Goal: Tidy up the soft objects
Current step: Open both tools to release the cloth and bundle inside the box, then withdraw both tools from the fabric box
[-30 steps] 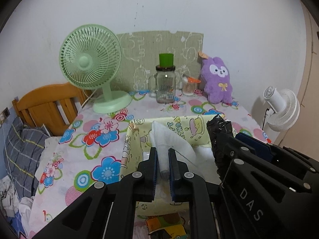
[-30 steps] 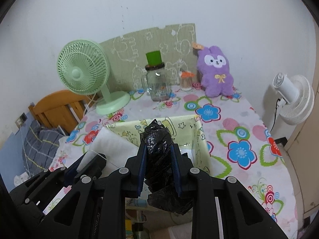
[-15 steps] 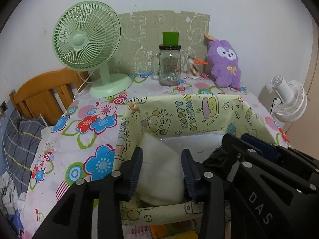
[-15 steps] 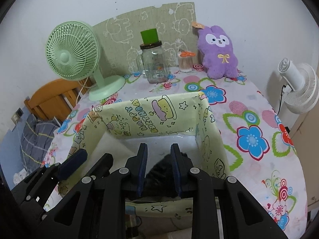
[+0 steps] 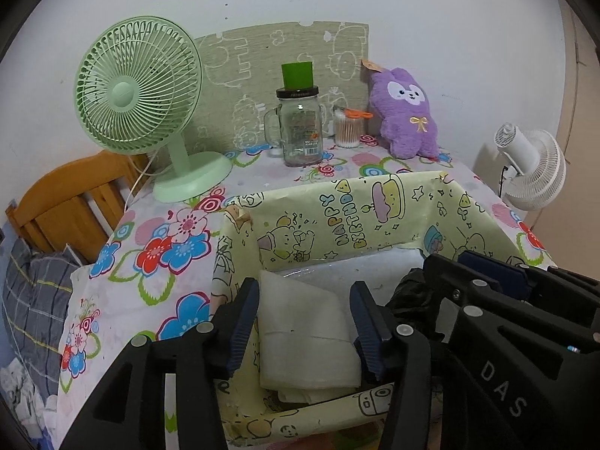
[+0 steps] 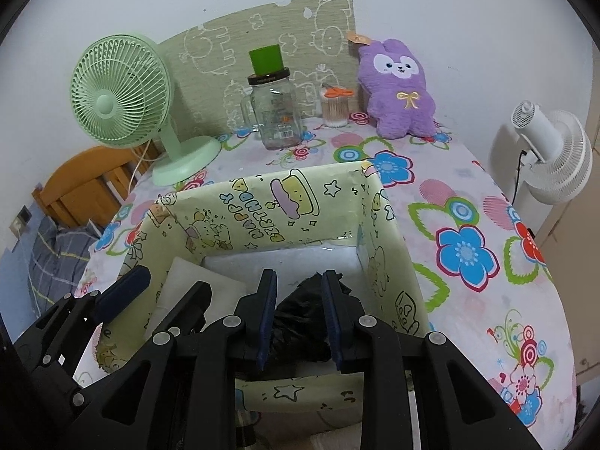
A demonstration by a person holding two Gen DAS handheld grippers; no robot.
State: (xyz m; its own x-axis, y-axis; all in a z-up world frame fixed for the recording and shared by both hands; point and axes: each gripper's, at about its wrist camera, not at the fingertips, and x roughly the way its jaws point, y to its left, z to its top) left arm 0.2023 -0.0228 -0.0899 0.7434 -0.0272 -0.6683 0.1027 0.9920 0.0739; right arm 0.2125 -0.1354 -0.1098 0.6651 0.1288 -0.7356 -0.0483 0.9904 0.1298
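White foam pad [image 5: 305,322], one; black bag [image 6: 300,318], one.

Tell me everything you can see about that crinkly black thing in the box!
The black bag looks like thin, shiny plastic crumpled into a wrinkly lump. It sits low inside the yellow cartoon box, on its right side, beside a folded white cloth. The right gripper is shut on it, a pad pressing each side.
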